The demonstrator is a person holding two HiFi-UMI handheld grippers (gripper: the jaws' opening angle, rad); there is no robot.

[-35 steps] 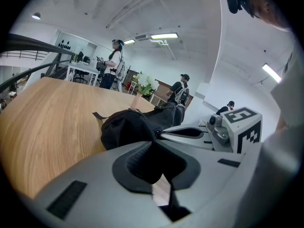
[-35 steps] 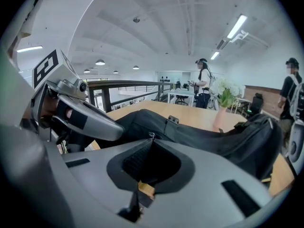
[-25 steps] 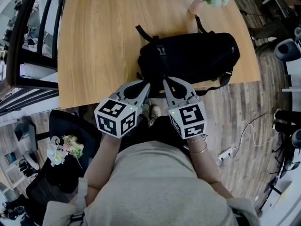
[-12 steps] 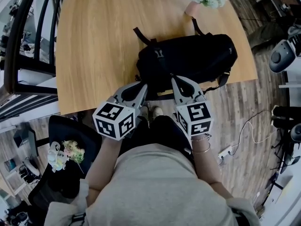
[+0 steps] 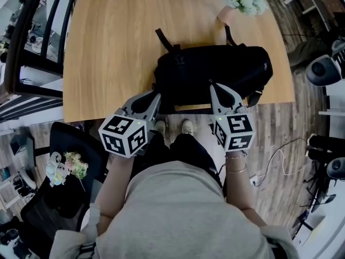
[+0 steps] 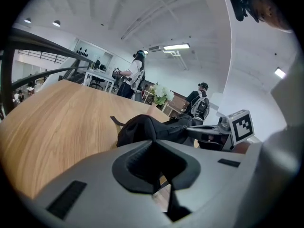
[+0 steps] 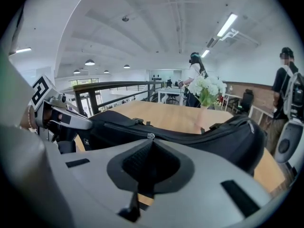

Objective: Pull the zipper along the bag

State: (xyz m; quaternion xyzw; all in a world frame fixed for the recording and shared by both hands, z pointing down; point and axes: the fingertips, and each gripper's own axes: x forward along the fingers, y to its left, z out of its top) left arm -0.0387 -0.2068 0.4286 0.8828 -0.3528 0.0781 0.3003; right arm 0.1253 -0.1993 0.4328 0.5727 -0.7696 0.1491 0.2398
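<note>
At the far left of the head view, a black office chair (image 5: pixel 81 144) is standing on the wood-plank floor (image 5: pixel 280 117), with a small bunch of pale flowers (image 5: pixel 67 166) lying on its seat. Beside it, a light wooden table (image 5: pixel 113 47) is carrying the black fabric bag (image 5: pixel 215 72). The bag is lying lengthwise near the table's front edge, over toward the right half. One black strap (image 5: pixel 164 39) is trailing from the bag's left end across the bare wood.

The left gripper (image 5: pixel 157 94) is reaching to the bag's near left corner. Its grey jaws are pressing together, and the bag's rounded end is rising just past their tips. Whether any fabric is being pinched between them cannot be told. Between the two grippers, the person's light shoes (image 5: pixel 187 127) are showing below the table edge.

Further right, the right gripper (image 5: pixel 212 84) is resting against the bag's near side, about midway along it. In the right gripper view its jaws are closing on a small silver zipper pull (image 7: pixel 151 136), which is sitting right at their tips. The dark zipper line (image 7: pixel 190 137) is running on to the right along the top of the bag.

Beyond the bag, white flowers in a pink vase (image 5: pixel 226 14) are standing at the table's far right corner. A thin white cable (image 5: pixel 280 155) is curling on the floor at the right.
</note>
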